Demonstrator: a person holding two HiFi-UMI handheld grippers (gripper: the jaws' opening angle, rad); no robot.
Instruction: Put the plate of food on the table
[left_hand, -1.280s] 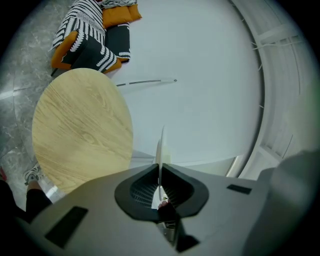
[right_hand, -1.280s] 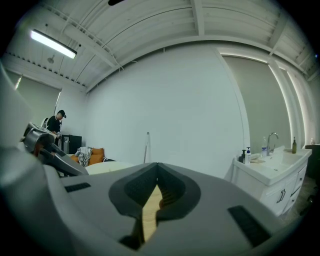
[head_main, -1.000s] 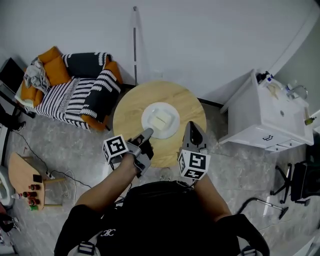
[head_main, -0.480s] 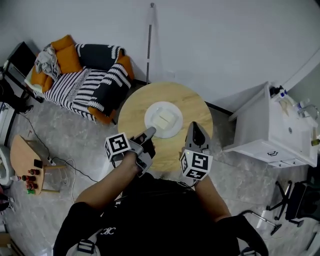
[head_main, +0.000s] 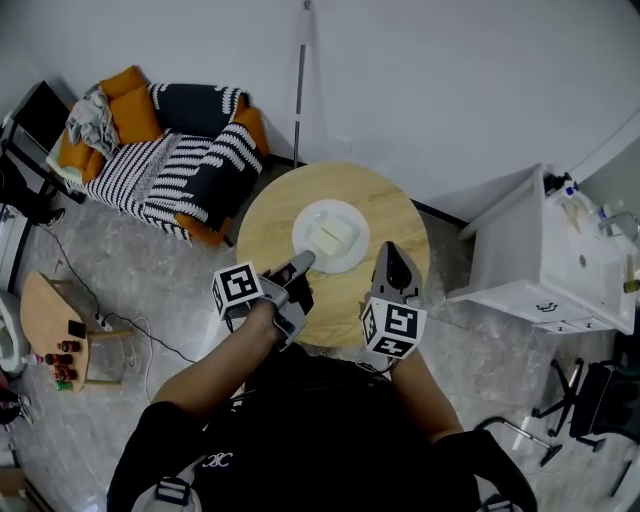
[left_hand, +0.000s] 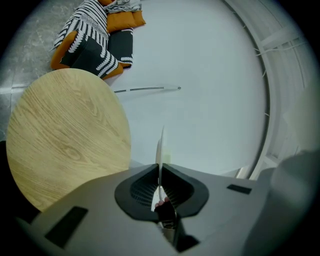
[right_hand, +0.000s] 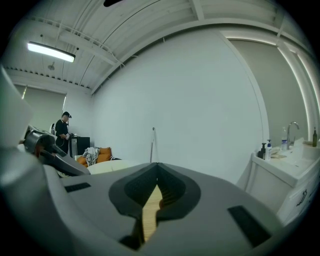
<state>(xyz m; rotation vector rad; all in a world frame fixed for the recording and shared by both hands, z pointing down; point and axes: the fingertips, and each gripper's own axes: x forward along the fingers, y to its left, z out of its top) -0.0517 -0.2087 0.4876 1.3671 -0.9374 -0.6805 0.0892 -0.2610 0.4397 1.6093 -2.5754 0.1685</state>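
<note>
At the far left, a small wooden side table (head_main: 45, 335) carries items too small to identify. Beyond it stands a sofa (head_main: 165, 170) with orange cushions and a black-and-white striped throw. A thin pole (head_main: 301, 80) stands against the white wall (head_main: 450, 80). At centre, a round surface (head_main: 265, 225) of pale wood grain stands on grey marbled floor (head_main: 150, 290). The round white plate (head_main: 310, 212), bearing a pale rectangular block of food (head_main: 334, 235), lies over the middle of the surface; contact with the wood cannot be confirmed. The left tongs (head_main: 300, 264) are clamped on the plate's thin near rim, which shows edge-on between their ribbed pads (left_hand: 142, 187). The right tongs (head_main: 392, 262) hang over the near edge of the surface, drawn to a narrow slit and empty. Each carries a cube (head_main: 237, 291) printed with black-and-white square markers. At the right stands a white cabinet (head_main: 530, 270) with bottles (head_main: 565, 188) on top.
</note>
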